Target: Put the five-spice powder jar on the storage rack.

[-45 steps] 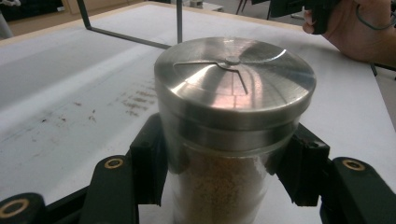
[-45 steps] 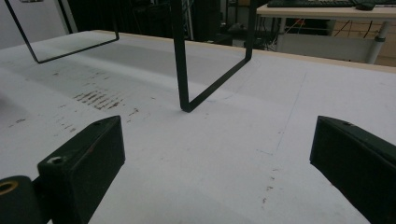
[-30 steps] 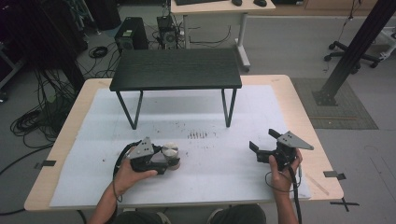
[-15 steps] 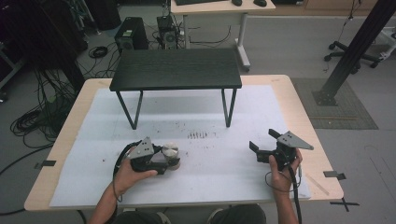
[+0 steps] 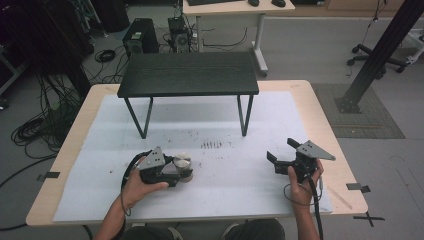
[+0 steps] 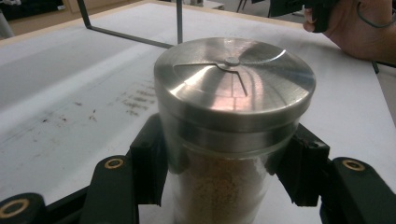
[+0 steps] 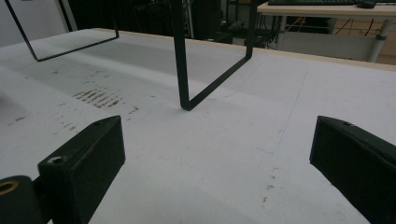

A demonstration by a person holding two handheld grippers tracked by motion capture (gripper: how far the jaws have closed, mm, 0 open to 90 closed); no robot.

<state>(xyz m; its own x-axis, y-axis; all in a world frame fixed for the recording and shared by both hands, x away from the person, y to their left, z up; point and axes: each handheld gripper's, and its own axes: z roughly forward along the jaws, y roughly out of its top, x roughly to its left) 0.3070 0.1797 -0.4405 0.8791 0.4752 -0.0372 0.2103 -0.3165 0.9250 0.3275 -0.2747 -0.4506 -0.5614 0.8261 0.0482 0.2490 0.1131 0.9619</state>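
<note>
Office floor with cables, a computer tower and a far desk rings one wooden table (image 5: 75, 145), which is covered by one white sheet (image 5: 210, 125) marked with dark brown smudges near its middle. At twelve o'clock on the sheet stands one low black bench (image 5: 188, 74) on thin metal legs; it is the largest thing on the table and stands well apart from both hands, with open sheet between it and them.

Two grippers are in use, one per hand. At about seven o'clock on the sheet, the left gripper (image 5: 181, 170) is clamped on one shaker jar (image 5: 182, 162). In the left gripper view its two black jaws press the jar's clear wall from both sides, just below the lid. The jar (image 6: 233, 116) stands upright on the sheet, filled with pale tan grains and capped by a brushed steel lid with a small centre rivet.

At about four o'clock the right gripper (image 5: 282, 156) is held just above the sheet, well apart from the jar. Its jaws stand wide apart with nothing between them but bare sheet, as the right gripper view shows.
</note>
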